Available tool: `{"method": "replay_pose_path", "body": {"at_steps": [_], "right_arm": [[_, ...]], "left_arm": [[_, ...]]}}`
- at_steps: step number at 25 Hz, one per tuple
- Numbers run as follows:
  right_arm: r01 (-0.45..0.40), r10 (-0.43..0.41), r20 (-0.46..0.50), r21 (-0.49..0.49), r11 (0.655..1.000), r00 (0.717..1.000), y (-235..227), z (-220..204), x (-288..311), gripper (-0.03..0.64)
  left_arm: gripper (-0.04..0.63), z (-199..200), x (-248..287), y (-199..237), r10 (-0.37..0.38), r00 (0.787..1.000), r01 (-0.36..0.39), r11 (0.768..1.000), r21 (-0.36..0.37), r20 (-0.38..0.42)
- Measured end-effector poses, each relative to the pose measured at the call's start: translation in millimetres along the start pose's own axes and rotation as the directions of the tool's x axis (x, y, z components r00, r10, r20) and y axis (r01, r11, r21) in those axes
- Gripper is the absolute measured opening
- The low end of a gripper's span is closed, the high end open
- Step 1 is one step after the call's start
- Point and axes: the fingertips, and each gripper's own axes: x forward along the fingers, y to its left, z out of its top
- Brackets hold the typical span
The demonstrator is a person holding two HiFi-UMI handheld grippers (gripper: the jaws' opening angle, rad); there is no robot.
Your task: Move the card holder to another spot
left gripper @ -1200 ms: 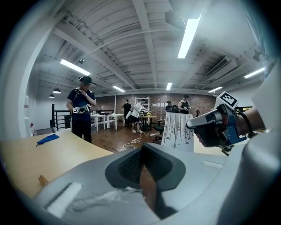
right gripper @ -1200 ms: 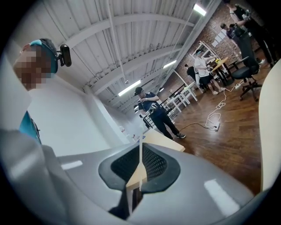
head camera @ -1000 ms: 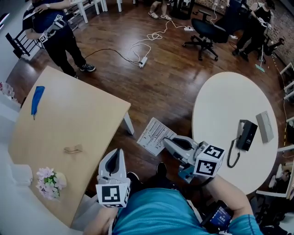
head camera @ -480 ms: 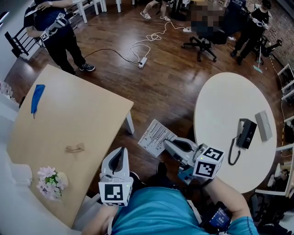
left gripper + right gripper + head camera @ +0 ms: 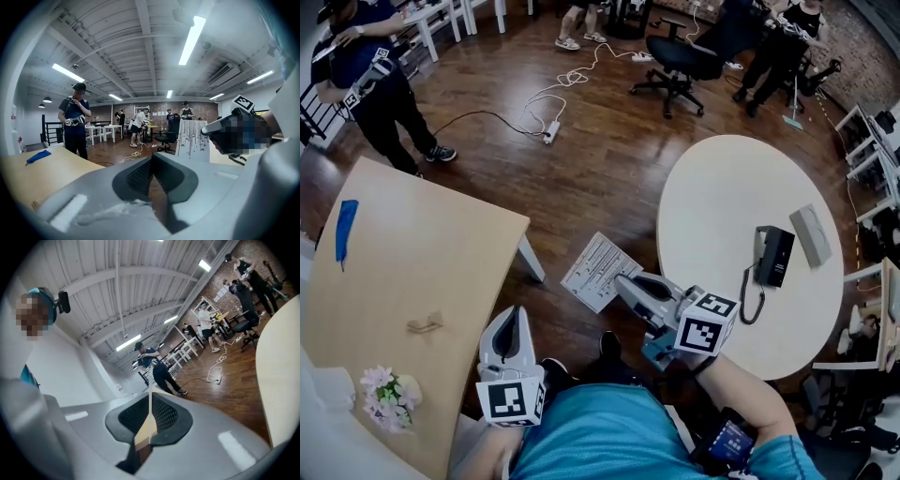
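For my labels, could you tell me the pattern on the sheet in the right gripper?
White sheet with dark vertical streaks; clearest in the left gripper view.

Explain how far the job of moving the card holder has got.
Done: nothing visible; the card holder sits on the wooden table, untouched. In hand: the right hand-held gripper pinches a printed card; the left hand-held gripper is shut, empty. Left: grasp and move the holder.
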Motion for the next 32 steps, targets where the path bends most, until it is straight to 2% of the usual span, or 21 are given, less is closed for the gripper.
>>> {"method": "replay_pose_path", "body": {"at_steps": [3,6,7,9,10,12,16,18,23,28,30,32], "right_arm": [[0.127,-0.137,0.108,0.091,0.988,0.985,-48.0,22.9,-40.0,0.008],[0.270,-0.315,0.210,0.215,0.938,0.926,-115.4,37.4,-99.0,0.008],[0.315,-0.382,0.230,0.281,0.907,0.895,-140.4,35.5,-121.3,0.008],[0.394,-0.521,0.231,0.429,0.813,0.822,-189.7,21.8,-165.9,0.008],[0.426,-0.571,0.220,0.471,0.772,0.791,-211.2,14.9,-185.4,0.008],[0.472,-0.637,0.193,0.520,0.712,0.747,-247.0,1.4,-216.8,0.008],[0.536,-0.718,0.107,0.591,0.602,0.688,-299.9,-29.1,-255.5,0.008],[0.563,-0.743,0.068,0.609,0.559,0.665,-317.9,-41.0,-266.4,0.008],[0.586,-0.761,0.018,0.626,0.514,0.649,-344.0,-52.3,-277.4,0.022],[0.681,-0.806,-0.087,0.592,0.430,0.585,-364.8,-71.3,-290.6,0.088],[0.707,-0.816,-0.118,0.579,0.407,0.566,-367.7,-76.5,-295.6,0.177],[0.740,-0.834,-0.147,0.560,0.373,0.532,-367.5,-80.3,-305.8,0.192]], "left_arm": [[0.015,2.8,12.5,-18.8,-0.039,0.999,0.039,0.999,0.017,-0.001],[0.015,4.2,26.4,-42.5,-0.091,0.996,0.092,0.995,0.031,-0.004],[0.015,5.3,30.5,-49.9,-0.106,0.994,0.106,0.994,0.038,-0.005],[0.015,7.8,36.9,-63.6,-0.129,0.992,0.129,0.990,0.050,-0.011],[0.015,8.4,39.3,-69.6,-0.137,0.990,0.138,0.989,0.055,-0.014],[0.015,8.1,43.1,-80.3,-0.150,0.988,0.151,0.986,0.065,-0.026],[0.015,11.0,50.7,-96.2,-0.156,0.987,0.159,0.983,0.088,-0.041],[0.015,12.6,53.9,-101.7,-0.153,0.987,0.157,0.983,0.098,-0.047],[0.015,12.2,58.8,-109.6,-0.134,0.989,0.140,0.985,0.103,-0.066],[0.015,9.4,62.9,-113.8,-0.127,0.990,0.133,0.987,0.090,-0.070],[0.015,9.0,63.8,-115.2,-0.127,0.990,0.132,0.988,0.085,-0.069],[0.015,8.4,64.1,-116.3,-0.127,0.989,0.132,0.988,0.077,-0.071]]}}
